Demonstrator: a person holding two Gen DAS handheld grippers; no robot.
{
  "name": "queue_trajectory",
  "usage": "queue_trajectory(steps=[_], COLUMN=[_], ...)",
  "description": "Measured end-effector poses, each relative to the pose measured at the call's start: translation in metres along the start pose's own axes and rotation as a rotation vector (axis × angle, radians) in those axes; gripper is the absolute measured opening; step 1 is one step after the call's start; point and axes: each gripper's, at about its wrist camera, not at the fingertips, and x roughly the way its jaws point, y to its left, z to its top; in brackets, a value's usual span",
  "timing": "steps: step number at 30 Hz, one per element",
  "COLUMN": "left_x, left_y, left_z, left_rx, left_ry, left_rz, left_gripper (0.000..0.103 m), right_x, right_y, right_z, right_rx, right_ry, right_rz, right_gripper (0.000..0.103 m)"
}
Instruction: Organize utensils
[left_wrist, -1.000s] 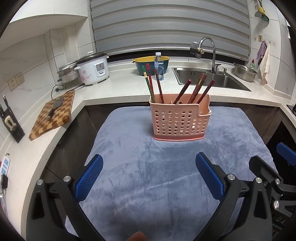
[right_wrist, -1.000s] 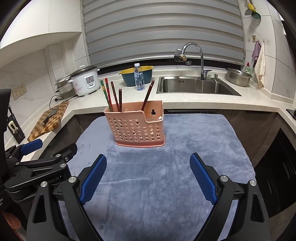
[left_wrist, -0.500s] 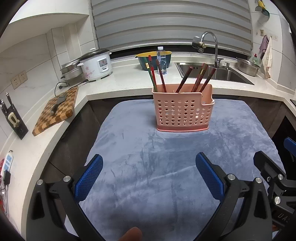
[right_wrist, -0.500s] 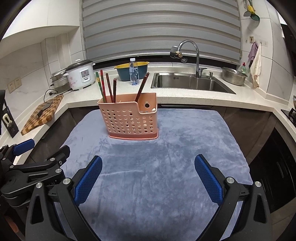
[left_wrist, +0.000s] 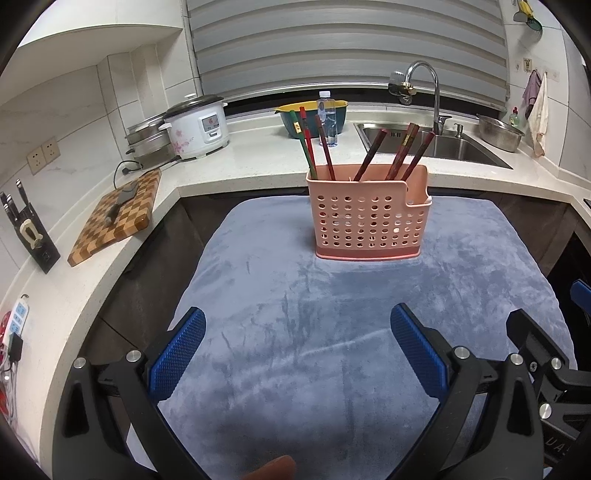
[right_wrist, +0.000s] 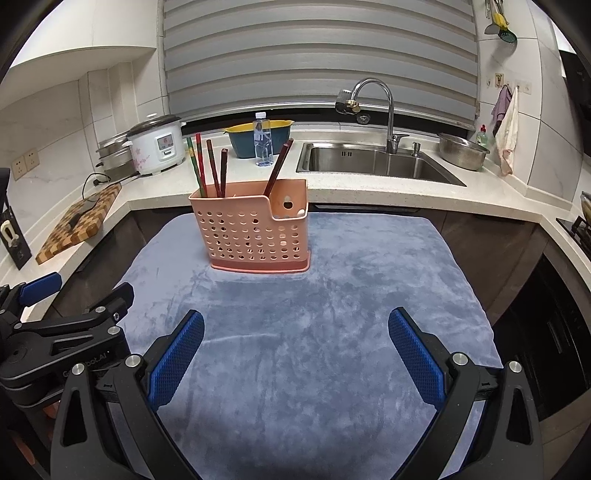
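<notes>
A pink perforated utensil basket (left_wrist: 367, 218) (right_wrist: 255, 229) stands upright on the grey-blue cloth (left_wrist: 332, 332) (right_wrist: 314, 332). Several red and green chopsticks (left_wrist: 321, 147) (right_wrist: 210, 166) lean in it, some at its left end, others toward the right. My left gripper (left_wrist: 297, 354) hovers open over the near part of the cloth, well short of the basket, with nothing between its blue pads. My right gripper (right_wrist: 295, 354) is likewise open and empty, back from the basket. In the right wrist view the left gripper's black frame (right_wrist: 66, 332) sits at lower left.
White counter wraps around the back with a rice cooker (left_wrist: 197, 127), a checkered cutting board (left_wrist: 118, 216), a bowl with a water bottle (left_wrist: 327, 118), and a sink with tap (right_wrist: 376, 162). A knife block (left_wrist: 26, 229) stands at far left.
Both grippers have drawn back and upward from the basket, which now looks smaller and farther off. Both stayed open and empty. The basket and chopsticks have not moved.
</notes>
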Motion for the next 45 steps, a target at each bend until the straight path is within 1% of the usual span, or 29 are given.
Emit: queue_trajectory(steps=[24,45], left_x=[-0.0001,0.0046], left_y=[-0.0026,0.0016], left_z=[-0.0026,-0.0054], left_rx=[0.001,-0.021], left_ry=[-0.009,0.011], left_rz=[0.026,0.06], left_gripper=[0.096,0.096], right_x=[0.0041,0.0062], right_y=[0.0008,-0.0026], right_z=[-0.0023,-0.0049], right_rx=[0.008,0.01], right_ry=[0.015,0.018], right_rz=[-0.002,-0.012], right_gripper=[0.096,0.096])
